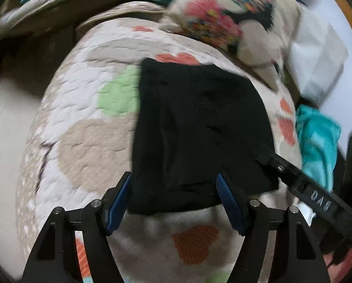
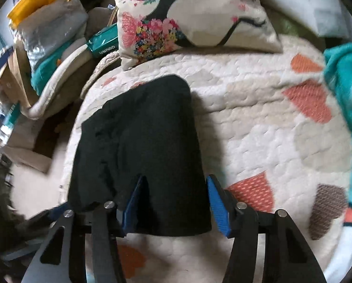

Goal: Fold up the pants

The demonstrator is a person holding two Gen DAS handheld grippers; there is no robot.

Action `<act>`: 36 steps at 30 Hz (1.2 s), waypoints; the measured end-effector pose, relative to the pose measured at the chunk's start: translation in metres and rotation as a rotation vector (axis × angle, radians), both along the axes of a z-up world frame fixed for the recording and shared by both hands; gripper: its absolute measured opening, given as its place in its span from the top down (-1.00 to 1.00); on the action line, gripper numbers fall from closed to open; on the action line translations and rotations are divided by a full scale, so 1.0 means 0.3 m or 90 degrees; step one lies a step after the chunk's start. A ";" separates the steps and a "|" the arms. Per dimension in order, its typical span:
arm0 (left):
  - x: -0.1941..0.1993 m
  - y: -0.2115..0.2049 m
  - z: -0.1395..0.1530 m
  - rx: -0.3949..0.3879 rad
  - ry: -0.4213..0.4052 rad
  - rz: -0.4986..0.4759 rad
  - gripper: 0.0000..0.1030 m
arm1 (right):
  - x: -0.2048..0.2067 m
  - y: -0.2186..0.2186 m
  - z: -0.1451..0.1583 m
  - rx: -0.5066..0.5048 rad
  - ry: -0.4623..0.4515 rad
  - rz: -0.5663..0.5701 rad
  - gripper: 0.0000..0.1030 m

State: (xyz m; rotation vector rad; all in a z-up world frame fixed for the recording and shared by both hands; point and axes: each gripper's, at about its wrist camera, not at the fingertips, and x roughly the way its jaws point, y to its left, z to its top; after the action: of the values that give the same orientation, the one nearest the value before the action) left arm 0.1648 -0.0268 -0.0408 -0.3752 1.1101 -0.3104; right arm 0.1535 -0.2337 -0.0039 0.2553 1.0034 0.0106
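We have the black pants (image 1: 199,127) lying folded into a compact block on the quilted bedspread (image 1: 81,141), the one with the orange hearts and the green patch, and both of our grippers hang over its near edge. Our left gripper (image 1: 174,200) straddles the near left part of the fabric, its blue pads apart, the cloth between them but not pinched as far as we can see, so its jaws are released. Over on the other camera, our right gripper (image 2: 176,202) stands the same way at the near right corner: the left pad sits over the cloth, the right pad just off its edge above the bedspread, jaws spread and gripping nothing. In the left view the right gripper comes in from the right, resting at the pants' edge. Beyond the pants lies a floral pillow (image 2: 190,16), touching the bedspread, and a turquoise cloth (image 2: 348,108) sits well off to the right.
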 end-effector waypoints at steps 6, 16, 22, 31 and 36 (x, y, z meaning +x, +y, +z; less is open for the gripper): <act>-0.019 0.275 0.056 0.006 -0.005 0.174 -0.38 | 0.008 0.186 0.164 -0.062 -0.087 0.135 -0.25; -0.058 0.503 0.092 -0.071 0.017 0.299 -0.38 | 0.203 0.441 -0.080 -0.216 0.056 0.156 -0.03; -0.057 0.519 0.110 -0.119 0.023 0.302 -0.38 | 0.204 0.429 -0.002 -0.136 0.043 0.125 0.22; -0.048 0.516 0.095 -0.098 0.017 0.310 -0.38 | 0.206 0.490 -0.067 -0.070 0.051 0.123 0.03; -0.029 0.475 0.076 -0.086 0.027 0.280 -0.38 | 0.159 0.430 0.001 -0.003 0.041 0.152 -0.52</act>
State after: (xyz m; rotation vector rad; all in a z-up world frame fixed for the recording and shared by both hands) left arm 0.1560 0.1155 -0.0180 -0.7346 1.0188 0.0128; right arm 0.2011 -0.1046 -0.0037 0.1317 1.0935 0.2182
